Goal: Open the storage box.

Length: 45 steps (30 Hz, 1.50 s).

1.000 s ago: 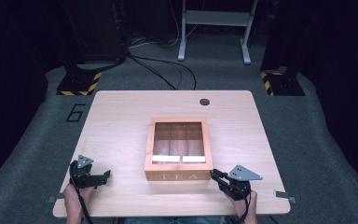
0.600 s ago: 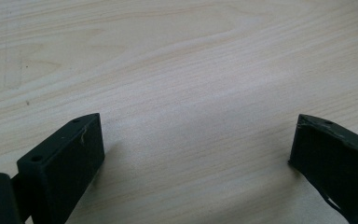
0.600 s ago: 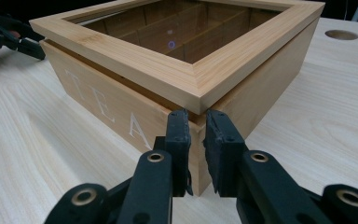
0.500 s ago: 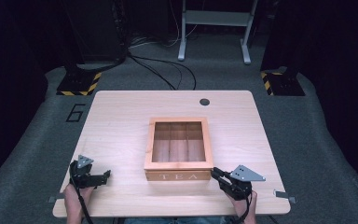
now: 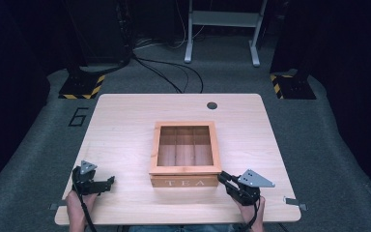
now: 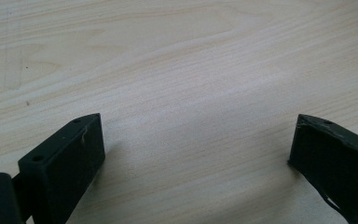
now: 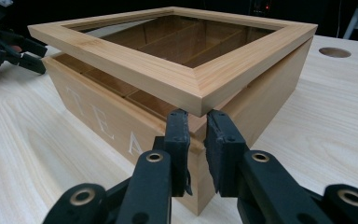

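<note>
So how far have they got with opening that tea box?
Barely started. The lid of the tea box is lifted a crack at the front corner, where the closed right tongs sit under its edge; the compartments inside look empty. The left tongs rest open on the table, apart from the box. Swinging the lid fully open is still left.

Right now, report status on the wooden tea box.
Right hand-held gripper shut, tips under lid corner. Glass-topped wooden tea box lid propped slightly open. Left hand-held gripper open, clear of box.
</note>
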Motion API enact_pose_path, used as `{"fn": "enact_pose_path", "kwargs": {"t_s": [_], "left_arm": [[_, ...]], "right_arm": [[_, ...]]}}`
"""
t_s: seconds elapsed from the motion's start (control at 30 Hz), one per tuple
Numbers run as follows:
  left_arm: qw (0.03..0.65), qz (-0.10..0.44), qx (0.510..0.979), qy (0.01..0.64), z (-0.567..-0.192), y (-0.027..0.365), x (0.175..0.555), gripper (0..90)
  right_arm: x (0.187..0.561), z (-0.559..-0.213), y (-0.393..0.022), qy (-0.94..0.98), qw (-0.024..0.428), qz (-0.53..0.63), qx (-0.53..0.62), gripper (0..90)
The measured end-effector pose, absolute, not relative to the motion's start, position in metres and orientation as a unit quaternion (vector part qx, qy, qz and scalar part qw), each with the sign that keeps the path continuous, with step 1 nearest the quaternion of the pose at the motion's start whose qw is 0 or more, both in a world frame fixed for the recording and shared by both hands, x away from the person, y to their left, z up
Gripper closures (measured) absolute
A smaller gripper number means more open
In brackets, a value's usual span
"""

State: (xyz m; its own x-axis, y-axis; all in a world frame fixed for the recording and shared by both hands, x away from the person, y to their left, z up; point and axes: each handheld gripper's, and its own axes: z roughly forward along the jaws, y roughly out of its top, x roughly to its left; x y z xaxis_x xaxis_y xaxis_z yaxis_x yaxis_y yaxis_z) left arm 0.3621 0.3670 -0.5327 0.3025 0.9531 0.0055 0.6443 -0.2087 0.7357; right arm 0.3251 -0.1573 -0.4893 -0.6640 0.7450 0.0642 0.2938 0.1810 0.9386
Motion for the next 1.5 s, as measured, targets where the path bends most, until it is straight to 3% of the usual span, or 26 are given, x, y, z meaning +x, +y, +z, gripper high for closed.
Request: {"fn": "enact_pose_path", "kwargs": {"t_s": [0.6, 1.3, 1.5], "left_arm": [[0.322, 0.240, 0.740, 0.540, -0.533, 0.367, 0.362, 3.2], [0.322, 0.239, 0.740, 0.540, -0.533, 0.367, 0.362, 3.3], [0.322, 0.239, 0.740, 0.540, -0.532, 0.367, 0.362, 3.3]], "right_arm": [[0.340, -0.475, -0.152, 0.730, 0.214, 0.549, 0.347, 74.7], [0.358, -0.465, -0.143, 0.722, 0.231, 0.538, 0.369, 54.5], [0.361, -0.457, -0.140, 0.711, 0.259, 0.542, 0.364, 50.9]]}}
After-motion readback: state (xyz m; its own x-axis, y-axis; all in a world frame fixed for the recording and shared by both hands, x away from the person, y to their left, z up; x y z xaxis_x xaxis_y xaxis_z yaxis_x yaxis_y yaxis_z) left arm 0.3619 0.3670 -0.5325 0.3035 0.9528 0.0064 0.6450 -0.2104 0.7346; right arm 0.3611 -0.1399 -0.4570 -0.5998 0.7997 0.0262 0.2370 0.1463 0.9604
